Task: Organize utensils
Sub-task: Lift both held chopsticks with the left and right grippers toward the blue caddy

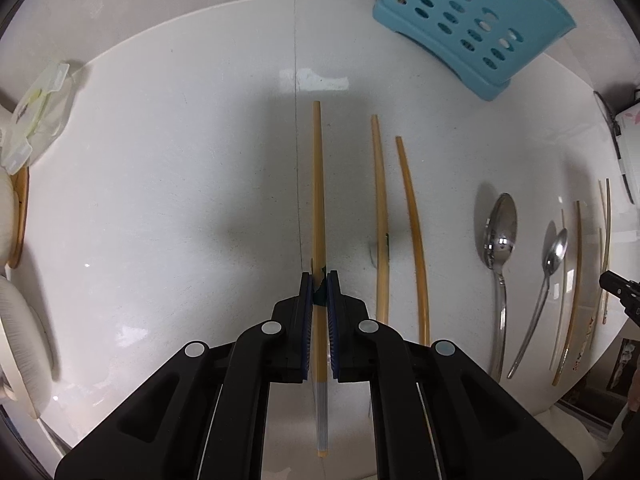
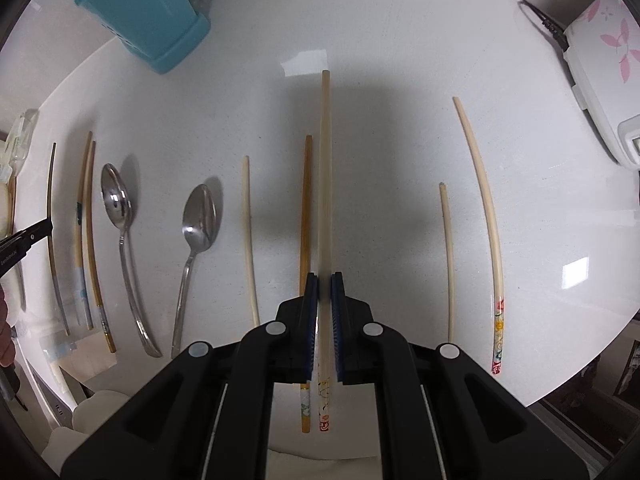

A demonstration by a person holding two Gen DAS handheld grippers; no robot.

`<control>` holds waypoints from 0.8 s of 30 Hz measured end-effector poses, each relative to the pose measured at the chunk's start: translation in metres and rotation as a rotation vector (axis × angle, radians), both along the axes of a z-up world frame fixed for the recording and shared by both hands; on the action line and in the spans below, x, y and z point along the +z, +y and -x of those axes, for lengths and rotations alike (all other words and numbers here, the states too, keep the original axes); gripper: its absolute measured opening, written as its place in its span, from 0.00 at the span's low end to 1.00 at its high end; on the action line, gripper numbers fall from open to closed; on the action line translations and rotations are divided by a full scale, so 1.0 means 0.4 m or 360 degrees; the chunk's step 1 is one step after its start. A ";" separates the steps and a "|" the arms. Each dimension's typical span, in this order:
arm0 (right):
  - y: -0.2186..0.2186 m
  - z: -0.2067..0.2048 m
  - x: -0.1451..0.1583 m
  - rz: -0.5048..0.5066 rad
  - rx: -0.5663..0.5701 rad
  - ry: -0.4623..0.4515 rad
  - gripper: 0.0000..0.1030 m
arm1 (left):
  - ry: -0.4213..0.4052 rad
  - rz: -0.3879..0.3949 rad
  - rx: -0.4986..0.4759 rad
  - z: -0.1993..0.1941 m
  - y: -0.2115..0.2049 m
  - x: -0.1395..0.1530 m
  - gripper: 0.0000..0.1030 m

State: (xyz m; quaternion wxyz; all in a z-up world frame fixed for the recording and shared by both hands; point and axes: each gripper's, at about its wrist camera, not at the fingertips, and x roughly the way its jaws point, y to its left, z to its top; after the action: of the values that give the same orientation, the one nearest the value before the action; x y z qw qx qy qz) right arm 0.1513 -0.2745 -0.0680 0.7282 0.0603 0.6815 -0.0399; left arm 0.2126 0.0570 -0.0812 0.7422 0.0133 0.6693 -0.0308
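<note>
My left gripper (image 1: 319,280) is shut on a tan chopstick (image 1: 317,184) that points straight ahead above the white counter. Two more tan chopsticks (image 1: 380,208) lie to its right, then two steel spoons (image 1: 498,240). My right gripper (image 2: 324,280) is shut on a pale chopstick (image 2: 326,152) with a painted end. A brown chopstick (image 2: 306,208) lies just left of it on the counter. The blue perforated utensil holder (image 1: 468,20) stands at the back; it also shows in the right wrist view (image 2: 148,8).
More pale chopsticks (image 2: 484,200) lie right of my right gripper, one (image 2: 250,240) to its left. Two spoons (image 2: 198,224) and several chopsticks (image 2: 86,220) lie further left. A white floral appliance (image 2: 600,72) sits at the right; plates and a plastic lid (image 1: 36,116) at the left.
</note>
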 end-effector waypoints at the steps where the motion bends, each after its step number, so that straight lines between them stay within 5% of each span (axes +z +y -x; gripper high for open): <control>1: 0.003 0.005 0.012 0.0000 -0.0001 -0.0015 0.06 | -0.0013 0.0006 -0.0005 0.007 0.000 0.014 0.06; 12: -0.018 0.086 0.106 0.0011 -0.0003 -0.0182 0.06 | -0.0176 0.0033 -0.0022 0.085 -0.018 0.144 0.06; 24: -0.011 0.112 0.182 0.0077 -0.0021 -0.0381 0.06 | -0.0317 0.0093 0.0015 0.106 -0.038 0.206 0.06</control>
State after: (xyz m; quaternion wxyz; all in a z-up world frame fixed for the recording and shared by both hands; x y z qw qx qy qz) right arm 0.1066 -0.2791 0.0048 0.8053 0.0515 0.5882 -0.0535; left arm 0.1703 0.0418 0.0011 0.8053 -0.0086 0.5911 -0.0452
